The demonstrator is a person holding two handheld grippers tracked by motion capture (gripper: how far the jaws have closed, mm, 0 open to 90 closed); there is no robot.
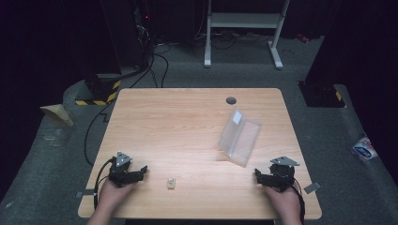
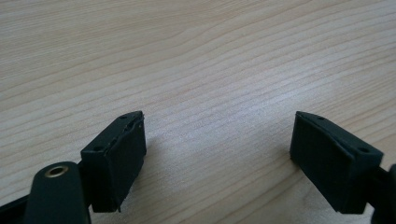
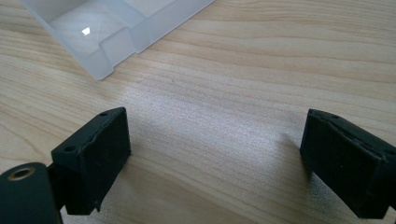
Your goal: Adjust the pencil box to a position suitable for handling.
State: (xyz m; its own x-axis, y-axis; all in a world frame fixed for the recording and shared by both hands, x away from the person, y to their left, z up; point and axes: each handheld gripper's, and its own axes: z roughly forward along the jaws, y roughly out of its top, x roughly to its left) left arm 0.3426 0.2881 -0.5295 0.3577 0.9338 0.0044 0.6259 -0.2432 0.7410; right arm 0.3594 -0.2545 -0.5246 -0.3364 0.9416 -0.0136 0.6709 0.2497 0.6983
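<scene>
Nothing looks started yet – both grippers rest near the front edge of the wooden table (image 1: 187, 122), each with its jaws spread wide and nothing between them. The left gripper (image 1: 141, 172) sits just left of a small pale block (image 1: 171, 183) (too small to say what it is), which lies apart from it on the bare wood. The right gripper (image 1: 259, 175) points toward a clear plastic box (image 1: 239, 136) standing open beyond it. As I judge it, picking up the block and putting it in the box all remains to do
</scene>
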